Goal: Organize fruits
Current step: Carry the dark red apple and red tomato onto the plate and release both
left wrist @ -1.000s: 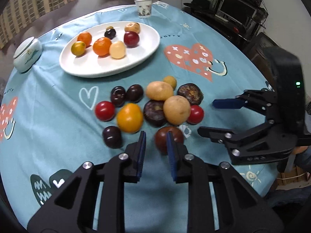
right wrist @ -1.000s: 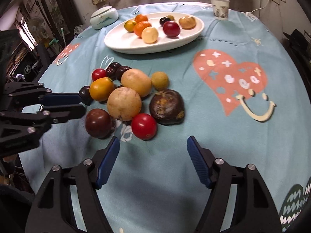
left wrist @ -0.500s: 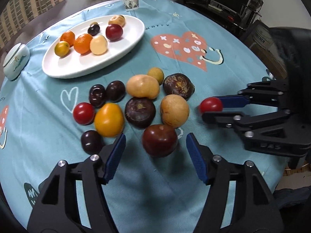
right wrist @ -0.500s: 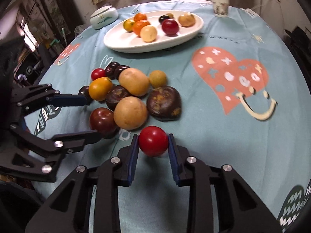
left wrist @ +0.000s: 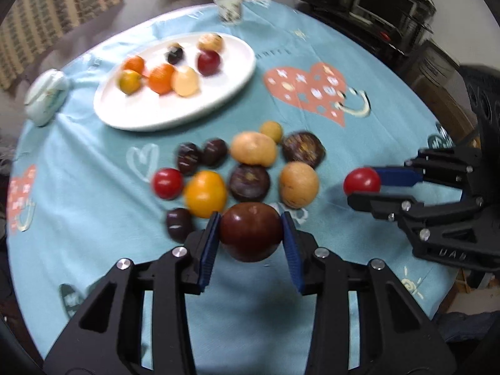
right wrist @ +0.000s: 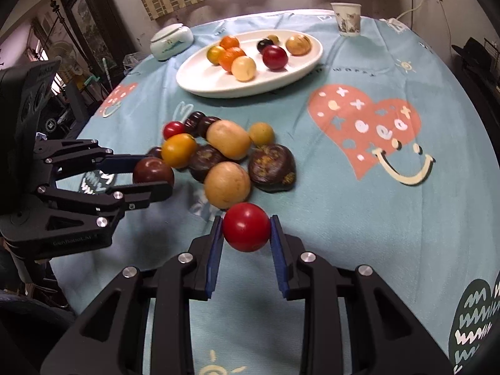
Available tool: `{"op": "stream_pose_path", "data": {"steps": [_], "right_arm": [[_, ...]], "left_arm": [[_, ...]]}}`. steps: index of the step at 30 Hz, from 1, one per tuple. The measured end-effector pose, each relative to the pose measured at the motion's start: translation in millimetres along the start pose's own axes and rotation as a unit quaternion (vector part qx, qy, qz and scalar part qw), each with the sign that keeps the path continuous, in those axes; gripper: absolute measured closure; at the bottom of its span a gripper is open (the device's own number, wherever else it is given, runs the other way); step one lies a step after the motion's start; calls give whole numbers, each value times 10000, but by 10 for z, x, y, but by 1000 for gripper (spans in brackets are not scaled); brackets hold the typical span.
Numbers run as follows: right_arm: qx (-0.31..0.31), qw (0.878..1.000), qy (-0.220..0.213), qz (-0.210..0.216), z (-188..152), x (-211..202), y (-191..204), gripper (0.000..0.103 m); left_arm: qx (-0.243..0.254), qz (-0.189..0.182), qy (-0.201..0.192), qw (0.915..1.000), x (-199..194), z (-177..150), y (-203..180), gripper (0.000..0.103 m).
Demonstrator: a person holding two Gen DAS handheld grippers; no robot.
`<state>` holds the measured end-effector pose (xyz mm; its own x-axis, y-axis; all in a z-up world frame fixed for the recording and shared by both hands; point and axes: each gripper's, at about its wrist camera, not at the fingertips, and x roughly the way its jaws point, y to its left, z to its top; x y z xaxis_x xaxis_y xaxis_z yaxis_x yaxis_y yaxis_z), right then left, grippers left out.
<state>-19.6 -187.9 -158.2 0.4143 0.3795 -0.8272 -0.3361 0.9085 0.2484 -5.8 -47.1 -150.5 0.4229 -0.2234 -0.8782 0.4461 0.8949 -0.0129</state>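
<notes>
Round dark tomato [left wrist: 249,232] pinched sideways between left gripper [left wrist: 250,240] fingers [left wrist: 208,243].

Your left tongs [left wrist: 250,234] and right tongs [right wrist: 247,228] match: matte black angular linkage arms with triangular cut-outs, silver screw heads at the pivots, blue ribbed pads [left wrist: 207,250] lining the fingers. Each body carries faint embossed lettering, unreadable here.
</notes>
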Motion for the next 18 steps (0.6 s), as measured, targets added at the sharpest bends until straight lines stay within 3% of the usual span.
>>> {"op": "stream_pose_path", "data": {"steps": [12,18], "right_arm": [[-558,9943,-782,457,546,-495,454,73],[-688,9908,-1061,486,784,-662,517,73]], "left_arm": [[-568,752,-814,9922,-891,443,307,64],[-597,882,-1026,9890,-1051,662,365,63]]}}
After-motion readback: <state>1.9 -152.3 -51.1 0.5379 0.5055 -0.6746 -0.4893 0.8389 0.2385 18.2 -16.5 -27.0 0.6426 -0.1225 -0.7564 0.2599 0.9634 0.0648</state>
